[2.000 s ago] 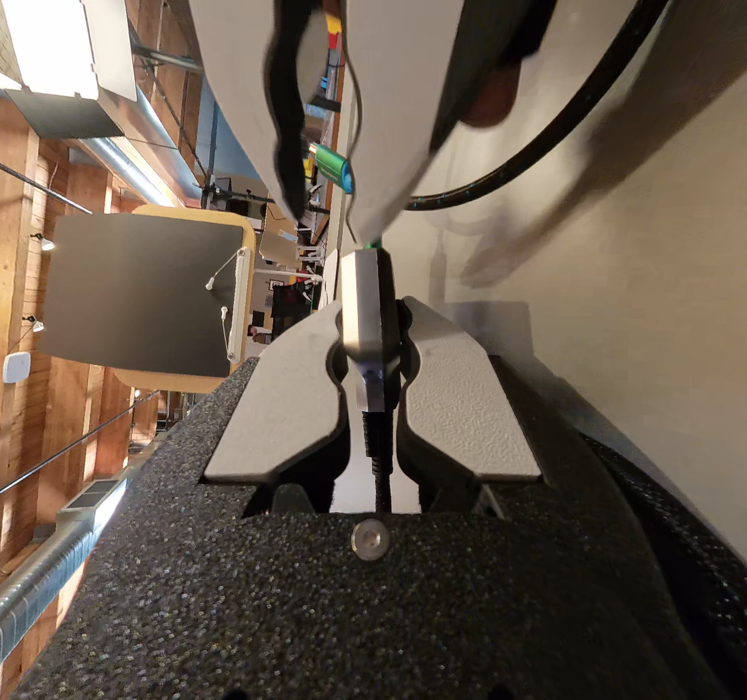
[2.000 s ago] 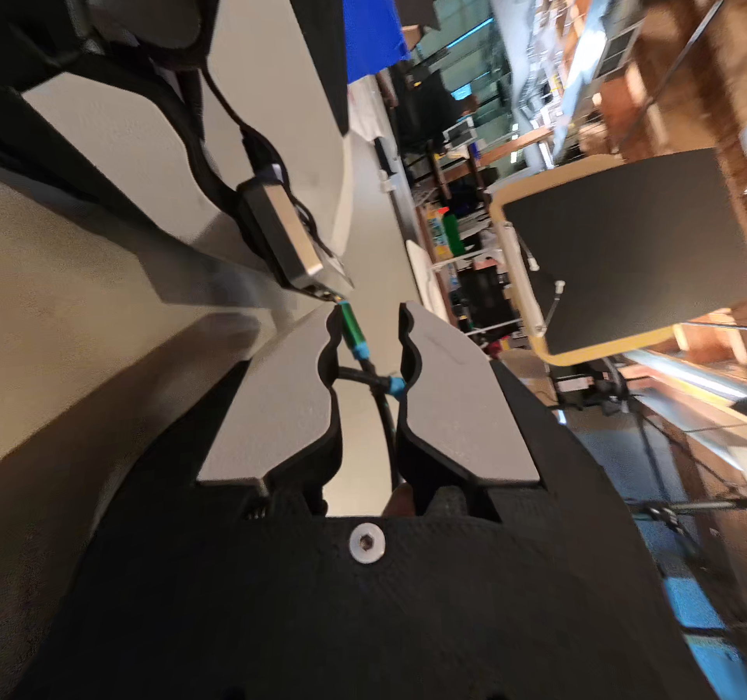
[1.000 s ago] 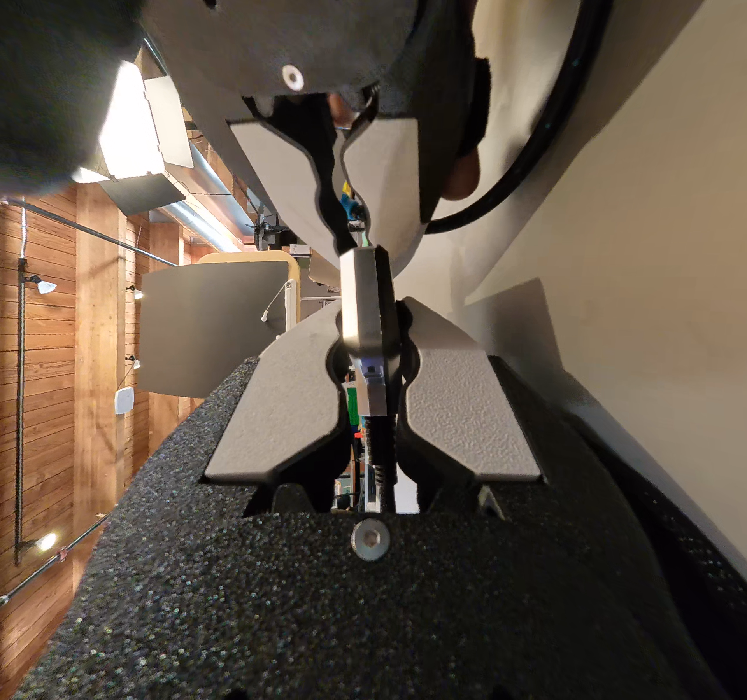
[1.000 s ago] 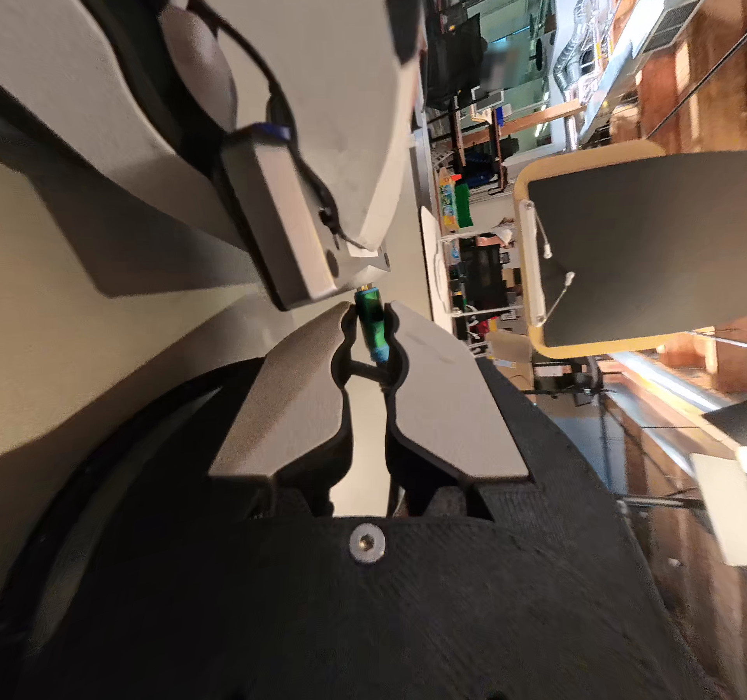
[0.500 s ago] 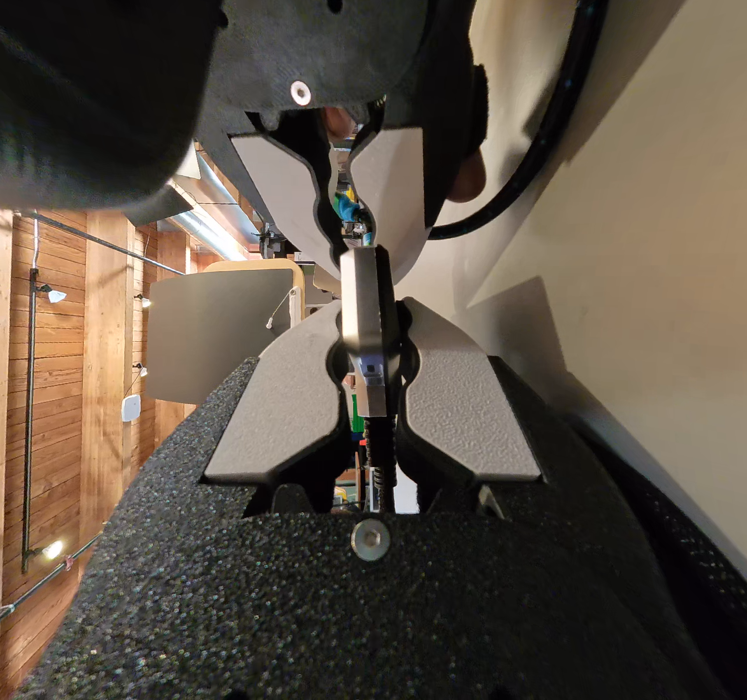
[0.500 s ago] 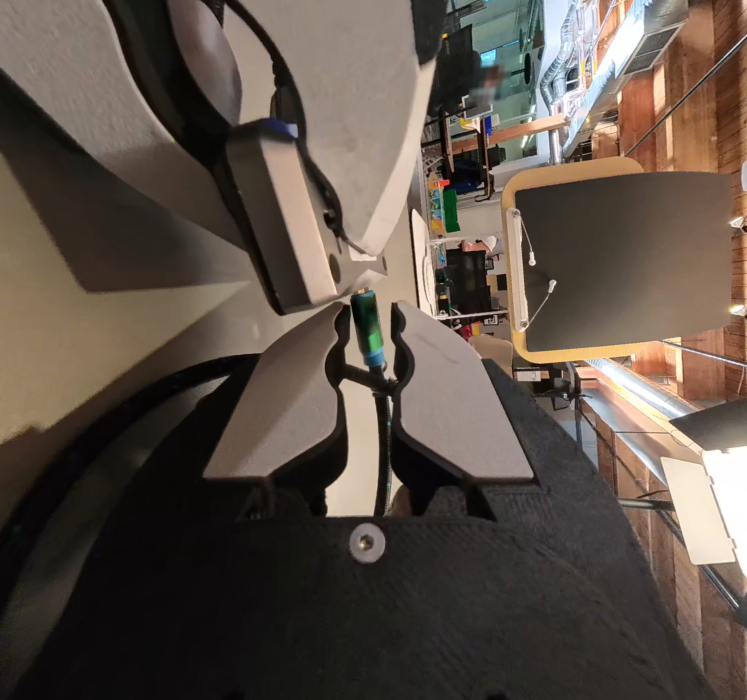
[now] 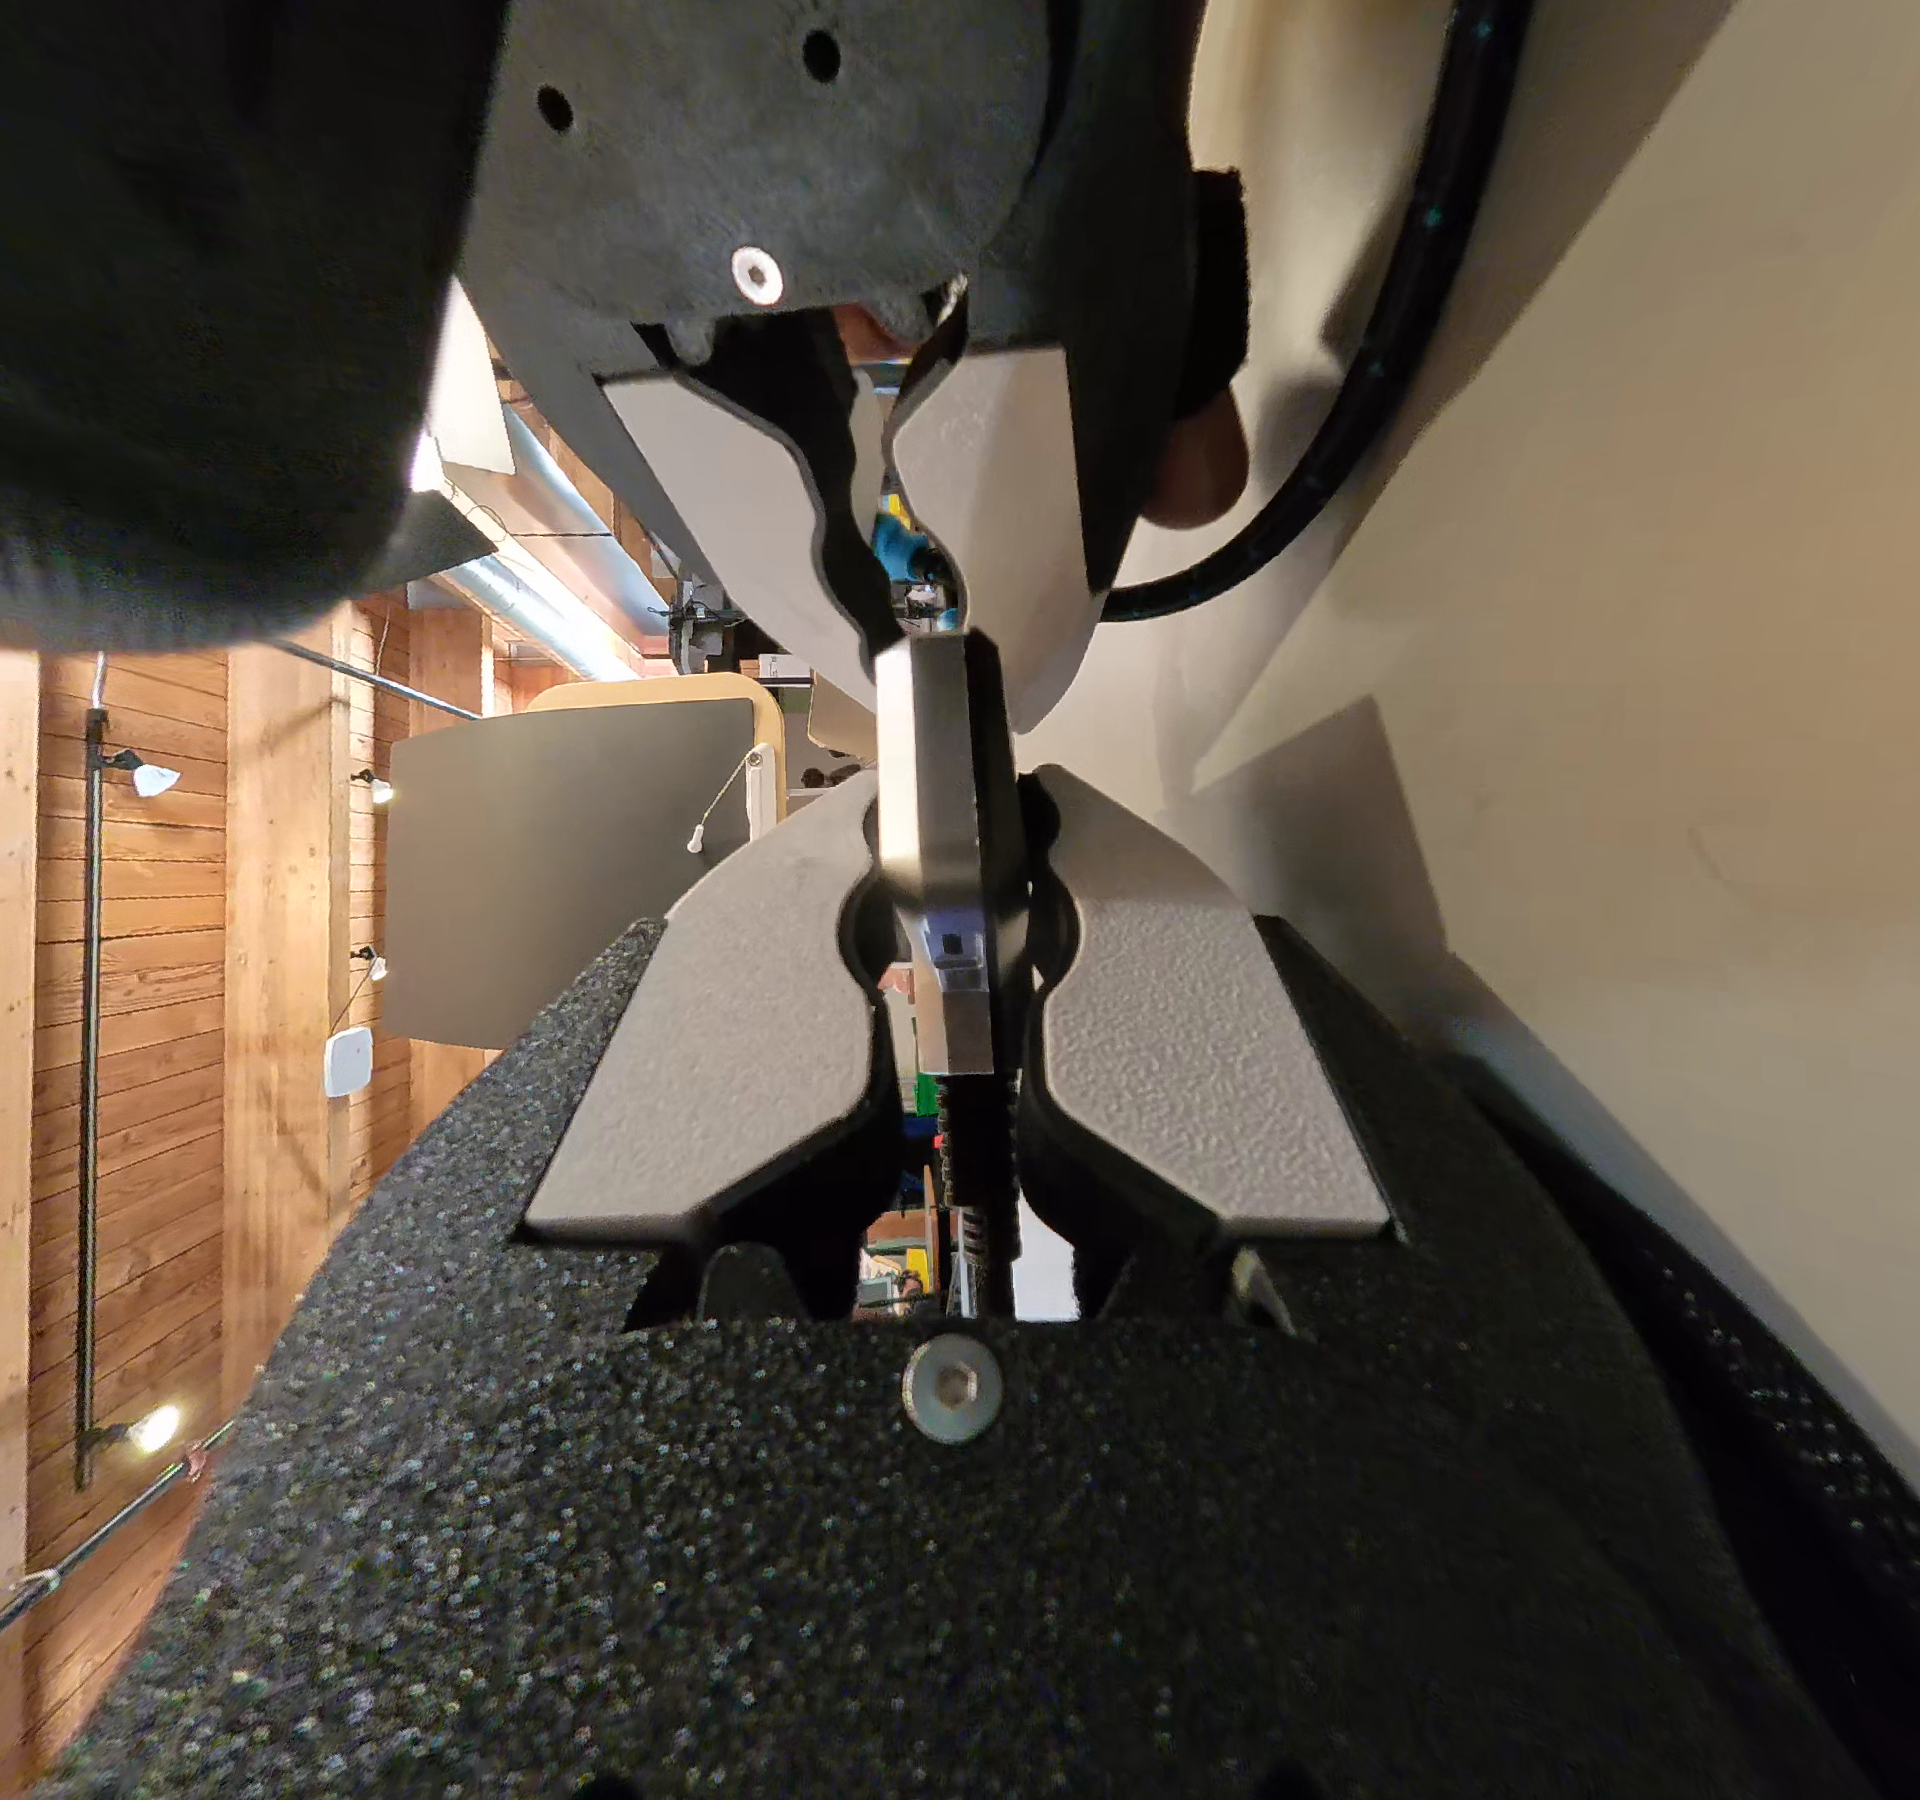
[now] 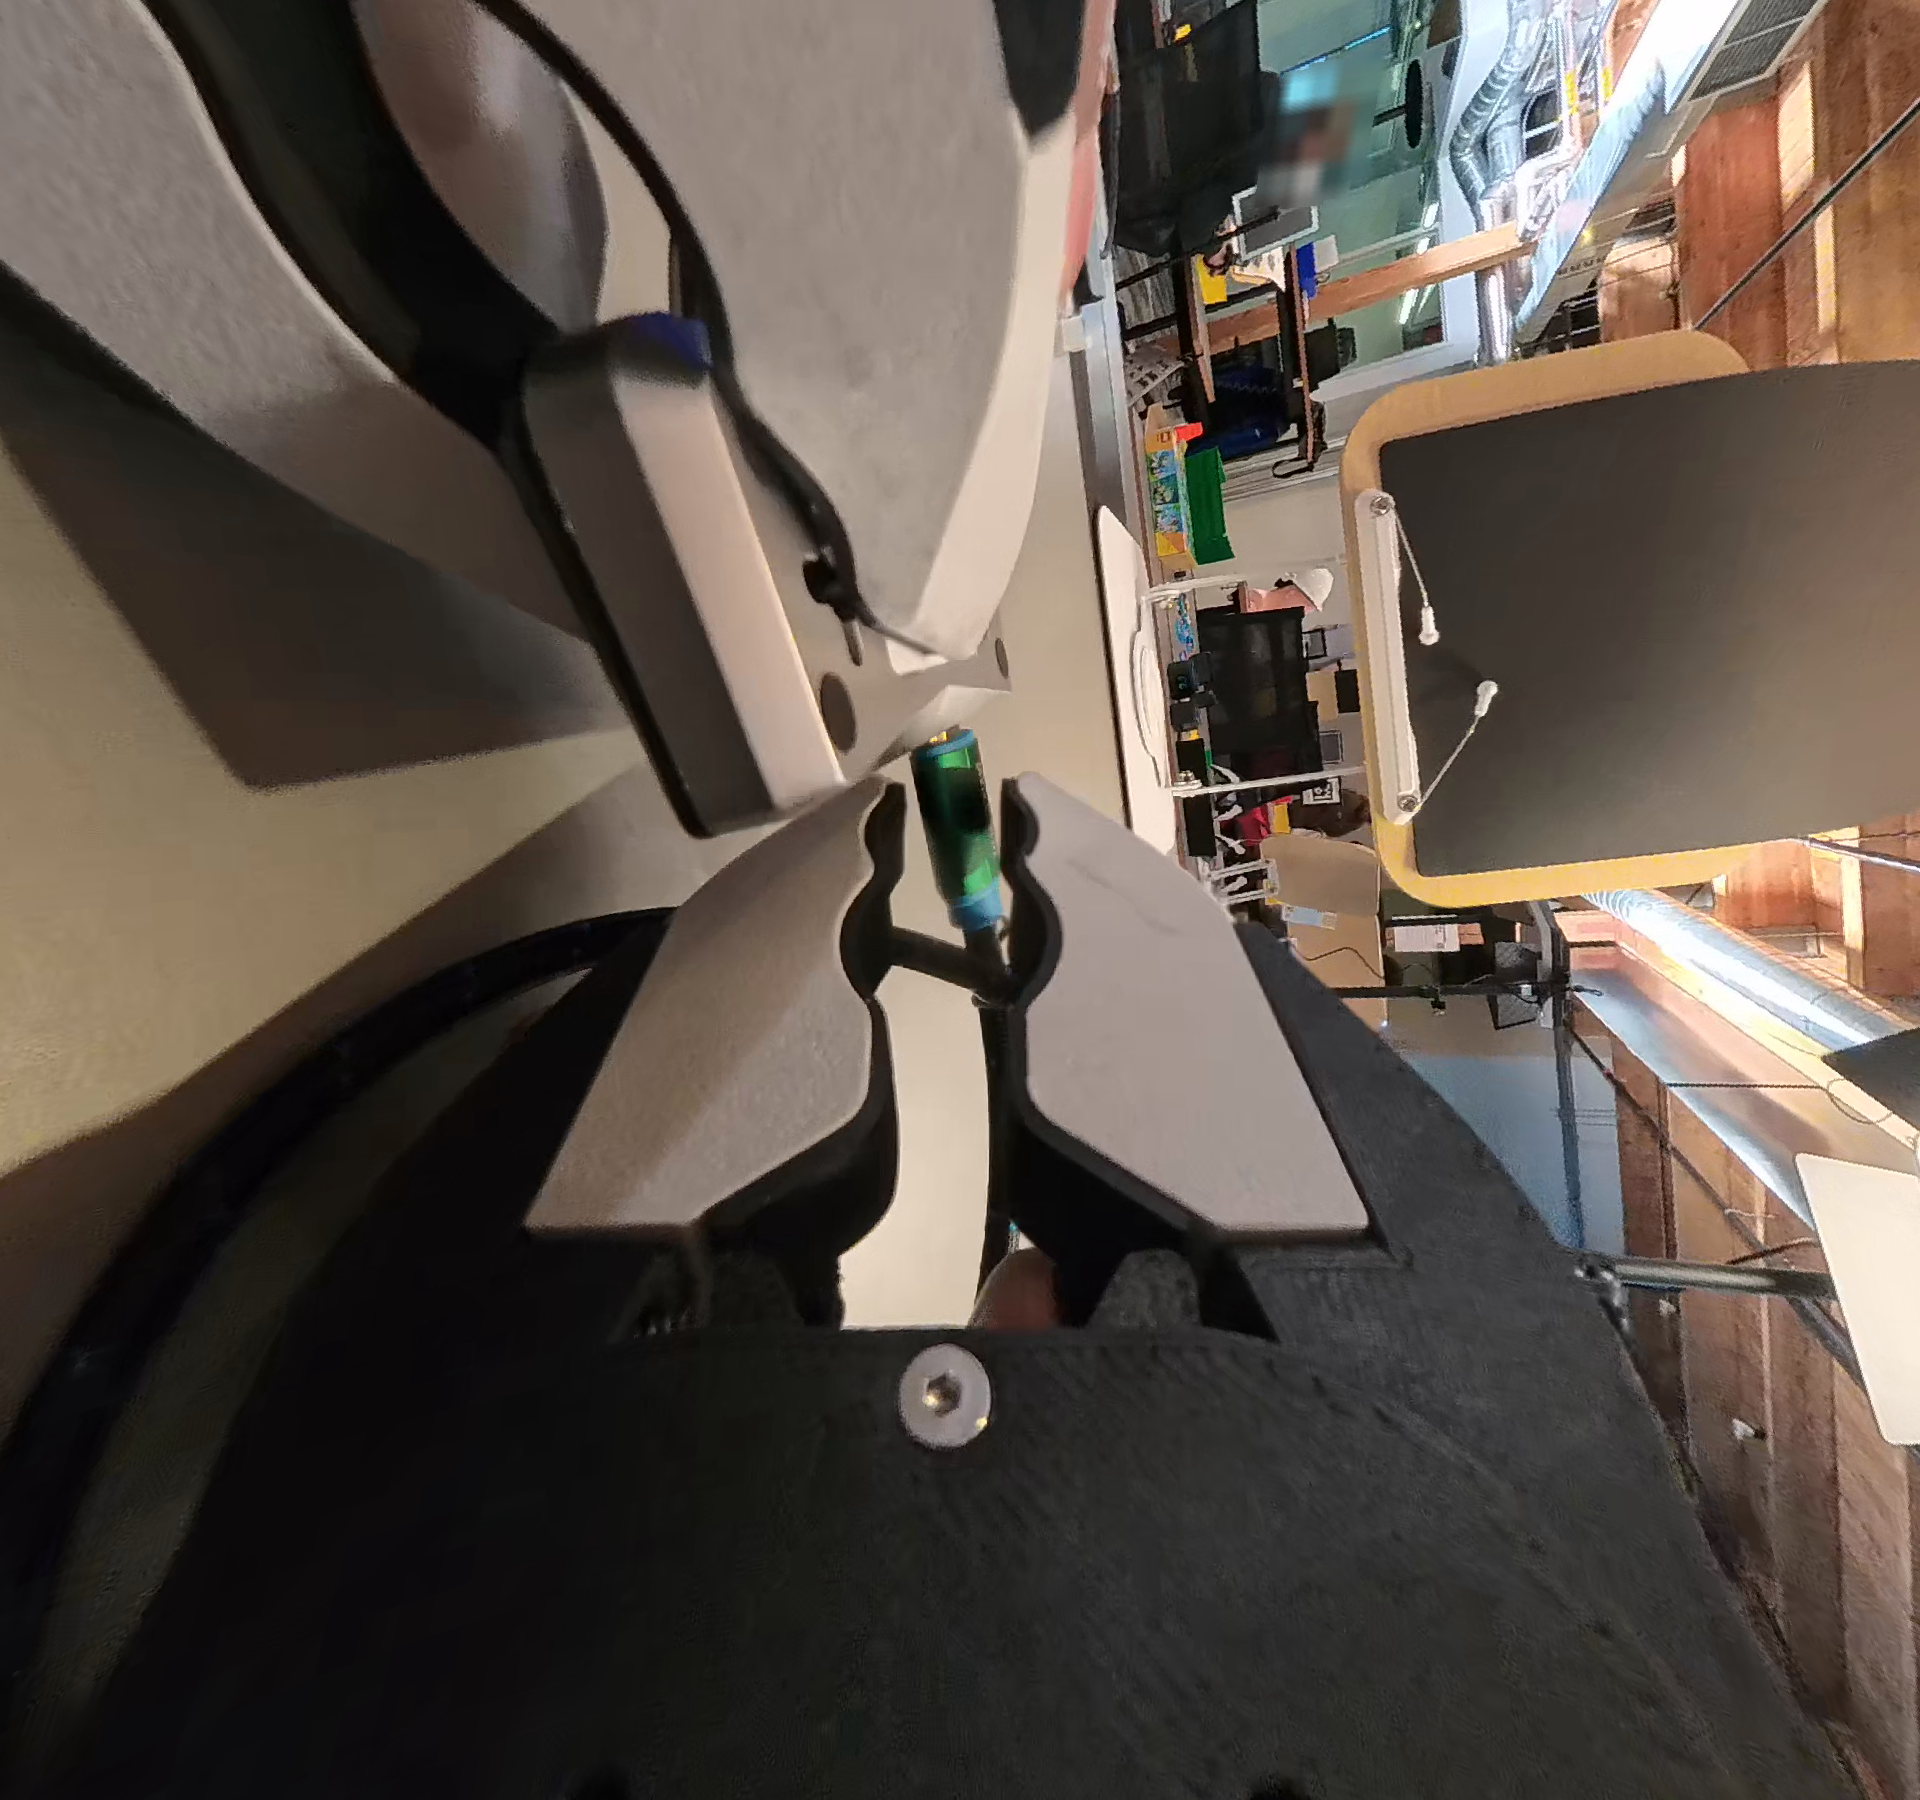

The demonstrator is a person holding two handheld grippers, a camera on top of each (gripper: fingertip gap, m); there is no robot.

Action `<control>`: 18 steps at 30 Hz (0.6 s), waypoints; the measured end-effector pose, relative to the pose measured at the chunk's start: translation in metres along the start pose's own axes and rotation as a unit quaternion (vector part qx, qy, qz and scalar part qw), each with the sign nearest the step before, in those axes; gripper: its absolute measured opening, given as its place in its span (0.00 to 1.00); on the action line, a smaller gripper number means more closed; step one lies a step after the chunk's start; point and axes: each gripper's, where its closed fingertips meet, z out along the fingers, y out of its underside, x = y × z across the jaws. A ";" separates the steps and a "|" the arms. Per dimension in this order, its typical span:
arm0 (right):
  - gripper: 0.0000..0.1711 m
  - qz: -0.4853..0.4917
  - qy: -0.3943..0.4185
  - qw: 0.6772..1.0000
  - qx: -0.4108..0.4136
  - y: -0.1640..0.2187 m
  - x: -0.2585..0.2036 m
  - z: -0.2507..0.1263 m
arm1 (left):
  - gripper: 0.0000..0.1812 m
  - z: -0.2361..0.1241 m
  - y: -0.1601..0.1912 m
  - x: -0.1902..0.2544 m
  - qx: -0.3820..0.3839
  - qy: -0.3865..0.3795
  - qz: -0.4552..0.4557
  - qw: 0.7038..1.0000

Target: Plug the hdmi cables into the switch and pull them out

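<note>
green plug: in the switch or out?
Cannot tell. The right gripper holds the green plug with its tip at the switch's edge; the port is hidden.

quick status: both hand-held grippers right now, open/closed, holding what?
Left hand-held gripper: closed on the silver switch.
Right hand-held gripper: closed on the green HDMI plug, its tip at the switch's edge.

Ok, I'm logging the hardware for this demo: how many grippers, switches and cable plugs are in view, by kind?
Grippers: 2, left gripper and right gripper
Switches: 1, silver switch
Cable plugs: 2, green plug and silver plug
Total: 5
</note>
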 end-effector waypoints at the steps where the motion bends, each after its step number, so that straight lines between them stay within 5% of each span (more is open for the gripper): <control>1: 0.09 0.003 -0.002 1.000 -0.002 0.000 -0.001 0.001 | 0.12 0.000 0.000 0.000 0.001 0.001 0.000 1.000; 18: 0.07 -0.049 0.007 0.998 -0.040 0.014 -0.006 0.002 | 0.13 0.008 0.008 0.007 -0.016 0.040 -0.059 0.997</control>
